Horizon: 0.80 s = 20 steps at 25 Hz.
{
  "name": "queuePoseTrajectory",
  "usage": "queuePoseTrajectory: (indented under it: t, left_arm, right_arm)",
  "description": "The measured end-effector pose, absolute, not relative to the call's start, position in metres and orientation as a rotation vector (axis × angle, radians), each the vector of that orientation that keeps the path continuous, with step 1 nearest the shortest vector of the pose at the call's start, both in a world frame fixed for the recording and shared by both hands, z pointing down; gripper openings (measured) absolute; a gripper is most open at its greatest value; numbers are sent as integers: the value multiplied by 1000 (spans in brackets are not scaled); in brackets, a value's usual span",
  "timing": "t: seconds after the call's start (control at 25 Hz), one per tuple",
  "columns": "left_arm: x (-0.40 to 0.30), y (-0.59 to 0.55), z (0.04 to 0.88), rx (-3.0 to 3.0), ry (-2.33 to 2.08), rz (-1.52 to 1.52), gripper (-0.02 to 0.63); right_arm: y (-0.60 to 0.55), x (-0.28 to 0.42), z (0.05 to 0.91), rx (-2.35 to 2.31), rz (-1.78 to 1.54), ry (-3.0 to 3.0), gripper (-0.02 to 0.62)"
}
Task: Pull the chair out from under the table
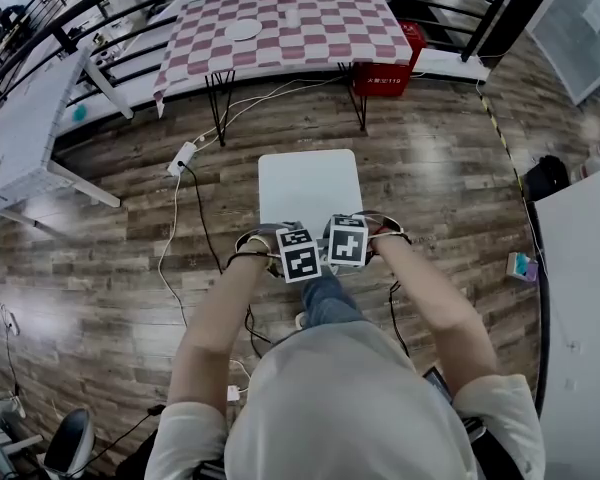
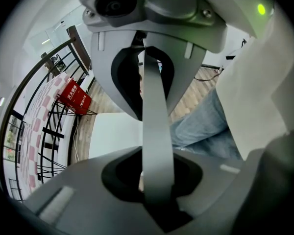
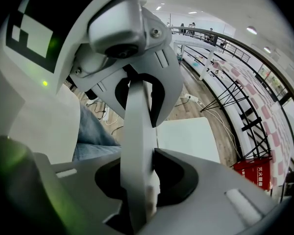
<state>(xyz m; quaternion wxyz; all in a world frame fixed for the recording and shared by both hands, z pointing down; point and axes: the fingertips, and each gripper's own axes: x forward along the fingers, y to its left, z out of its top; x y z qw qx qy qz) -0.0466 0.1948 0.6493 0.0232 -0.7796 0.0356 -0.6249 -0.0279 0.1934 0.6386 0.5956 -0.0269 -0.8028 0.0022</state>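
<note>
Shoulders in a pale shirt (image 1: 350,408) fill the bottom of the head view, and both forearms are stretched forward to the left gripper (image 1: 296,260) and the right gripper (image 1: 348,244), set just beside each other at the near edge of the chair (image 1: 310,188). The white seat is seen on the wooden floor, well apart from the checked table (image 1: 350,28), so the pull is judged nearly done. A power strip (image 1: 182,158) and loose cables (image 1: 202,230) lie near the chair's left side and run on towards the person's feet. If the chair is dragged further, a leg could be caught on them, or a backward step could be tangled.

From the left gripper view, a thin grey backrest rail (image 2: 154,121) is seen passing through the jaws, which are clenched on it. A trouser leg (image 2: 206,131) lies close behind. Because the chair is held only at its top, it could be tipped onto that leg by a sharp tug.

From the right gripper view, the same rail is grasped between the jaws. The band is narrow and smooth, so it could be lost from either grip if the pull is angled.
</note>
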Motion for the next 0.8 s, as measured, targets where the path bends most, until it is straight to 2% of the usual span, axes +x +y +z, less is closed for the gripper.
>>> queuePoseTrajectory:
  t: [0.2,0.36,0.8]
  left_arm:
    - [-44,194,644,-2463,137,-1901,92]
    - [-44,193,641,-2464,152,-1887,103]
    - [-51,195,619,-2455,147,-1859,115]
  right_arm:
    - [194,-28,635,-53,7,-1866,90]
    - [191,-27,629,-33,11,-1870,124]
    - [195,-25,605,-56,-13,-1882,124]
